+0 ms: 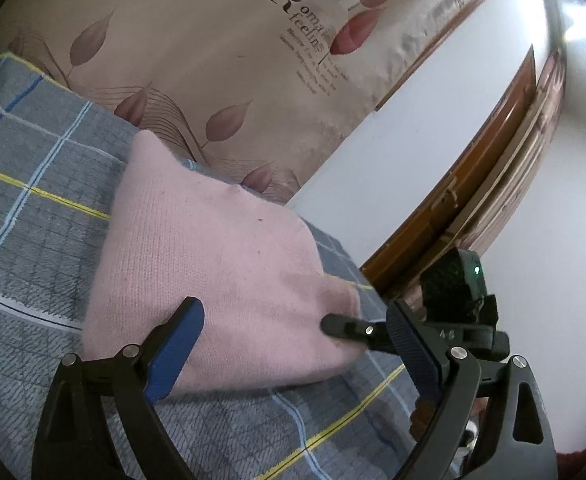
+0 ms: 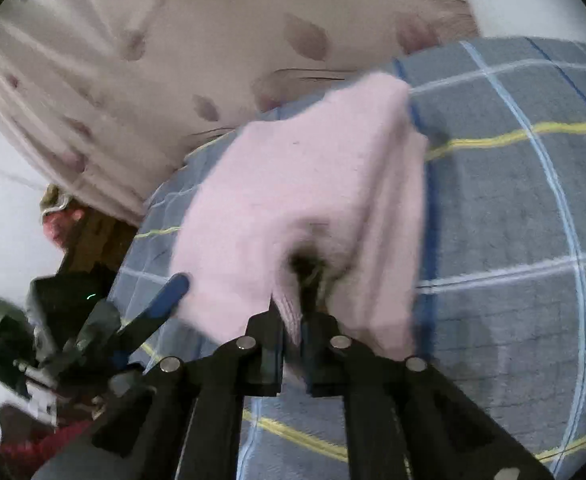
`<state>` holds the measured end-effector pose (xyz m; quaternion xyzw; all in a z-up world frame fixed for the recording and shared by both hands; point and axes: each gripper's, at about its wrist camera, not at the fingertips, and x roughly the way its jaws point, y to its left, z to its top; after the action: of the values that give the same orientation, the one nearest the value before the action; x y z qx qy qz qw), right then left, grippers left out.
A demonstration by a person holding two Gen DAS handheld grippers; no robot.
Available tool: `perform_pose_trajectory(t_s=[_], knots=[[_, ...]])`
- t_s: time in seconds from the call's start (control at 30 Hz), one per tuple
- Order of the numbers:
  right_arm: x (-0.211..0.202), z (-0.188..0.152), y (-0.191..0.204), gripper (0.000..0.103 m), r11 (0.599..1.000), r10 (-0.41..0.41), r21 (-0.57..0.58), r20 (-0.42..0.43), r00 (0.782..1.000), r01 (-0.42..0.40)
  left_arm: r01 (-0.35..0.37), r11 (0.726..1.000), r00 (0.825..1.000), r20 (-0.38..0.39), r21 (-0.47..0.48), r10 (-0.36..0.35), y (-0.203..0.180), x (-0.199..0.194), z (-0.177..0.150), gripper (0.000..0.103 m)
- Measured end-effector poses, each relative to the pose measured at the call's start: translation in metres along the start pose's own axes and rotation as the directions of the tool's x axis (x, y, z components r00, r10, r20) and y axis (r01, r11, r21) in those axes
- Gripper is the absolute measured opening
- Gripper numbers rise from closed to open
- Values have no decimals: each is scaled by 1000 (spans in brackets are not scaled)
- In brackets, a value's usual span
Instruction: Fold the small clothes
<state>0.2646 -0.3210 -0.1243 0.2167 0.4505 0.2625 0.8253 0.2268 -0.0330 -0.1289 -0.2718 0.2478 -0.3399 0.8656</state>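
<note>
1. Nearest in the right wrist view, the right gripper [image 2: 291, 320] has its jaws pinched nearly together on a bunched edge of the pink knit garment [image 2: 293, 184]. Cloth is pressed between the fingers and lifts slightly into a tent.
2. In the left wrist view, the left gripper [image 1: 293, 344] stands wide apart, holding nothing. Its left blue pad rests at the near left edge of the pink knit garment [image 1: 213, 248]; whether it presses down cannot be told.
3. The garment lies on the blue plaid bedspread [image 1: 33, 168], folded into a thick, roughly triangular bundle.
4. It looks light, soft and limp, likely to sag and slide open if lifted by one point. Edges and corners seem the best places to grip.
5. Farthest, a beige leaf-print curtain [image 1: 173, 40] hangs behind the bed.
</note>
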Motion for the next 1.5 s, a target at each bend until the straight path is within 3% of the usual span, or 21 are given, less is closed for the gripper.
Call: perform_pose_trajectory(t_s=[0.13,0.27,0.37,0.5,0.6,0.63,0.7,0.83,0.9,0.97,1.07,1.23,1.33,1.4,1.5], knots=[[-27,-9,-6,5,1000,-16,-13,64,998,17,-9,1000,1000,-10,17,9,-3,0,-1,93],[-9,-22,-26,5,998,-52,40,2,999,52,4,1000,1000,-26,7,-4,-1,2,-2,93],[-6,-27,-38,5,996,4,91,16,1000,-6,1,1000,999,-44,9,-1,-1,6,-2,95],[-14,-22,-27,15,998,-12,60,16,1000,11,3,1000,998,-58,9,-2,-1,9,-3,96],[-25,-12,-14,40,999,-9,51,60,998,6,6,1000,998,-58,6,-6,1,9,-4,96],[-29,-8,-10,61,999,-20,41,79,997,17,6,1000,998,-58,7,-5,1,9,-3,96],[-32,2,0,78,1000,-23,18,110,994,21,7,1000,998,-59,7,-7,1,9,-3,96],[-19,25,6,78,997,-71,27,88,994,69,13,1000,998,-58,5,-12,1,8,-3,97],[-1,33,-2,75,995,-65,72,28,998,62,12,1000,998,-59,7,-12,1,8,-3,97],[13,32,-7,27,995,-67,69,-15,998,67,1,1000,998,-55,14,0,0,8,-3,97],[10,28,-2,19,996,-89,19,16,996,89,-34,998,998,-51,49,36,-8,7,-5,97],[-11,31,19,18,981,-155,-101,81,985,163,-106,985,992,-50,139,114,-25,10,-8,97],[9,22,7,19,960,-245,-132,44,968,249,-108,983,990,-73,151,120,-26,14,-9,97],[11,15,3,21,956,-245,-146,83,966,255,-124,979,988,-76,161,137,-27,15,-9,97],[12,9,2,38,945,-277,-143,129,952,294,-143,975,984,-79,171,158,-29,18,-10,97]])
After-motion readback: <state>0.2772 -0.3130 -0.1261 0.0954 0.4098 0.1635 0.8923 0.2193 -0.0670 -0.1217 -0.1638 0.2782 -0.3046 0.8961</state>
